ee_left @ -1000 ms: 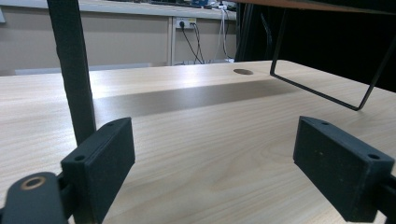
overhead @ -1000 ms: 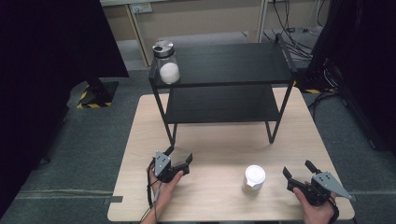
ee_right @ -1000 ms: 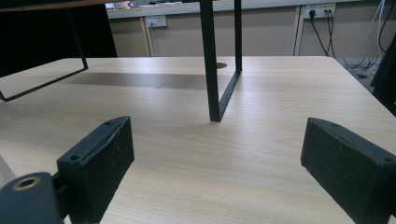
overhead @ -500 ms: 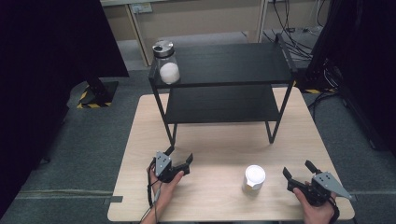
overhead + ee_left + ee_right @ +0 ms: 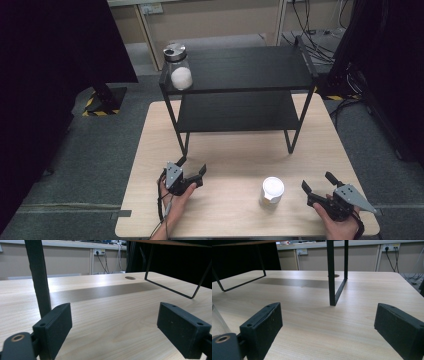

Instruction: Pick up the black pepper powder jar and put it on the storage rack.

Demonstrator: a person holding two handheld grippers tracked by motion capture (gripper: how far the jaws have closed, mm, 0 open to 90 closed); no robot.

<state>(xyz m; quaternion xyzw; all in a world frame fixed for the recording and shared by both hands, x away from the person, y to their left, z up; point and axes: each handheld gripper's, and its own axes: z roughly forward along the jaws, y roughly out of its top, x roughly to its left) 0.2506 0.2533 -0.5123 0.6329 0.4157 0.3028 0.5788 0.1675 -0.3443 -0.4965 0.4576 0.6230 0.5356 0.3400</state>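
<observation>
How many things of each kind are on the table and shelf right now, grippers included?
Jars: 2, one on the top shelf, one on the table
Shelf: 1
Grippers: 2, left and right, both open, nothing between the jaws
Total: 5

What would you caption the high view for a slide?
Two open grippers, left and right, rest on a table flanking a white jar.
</observation>
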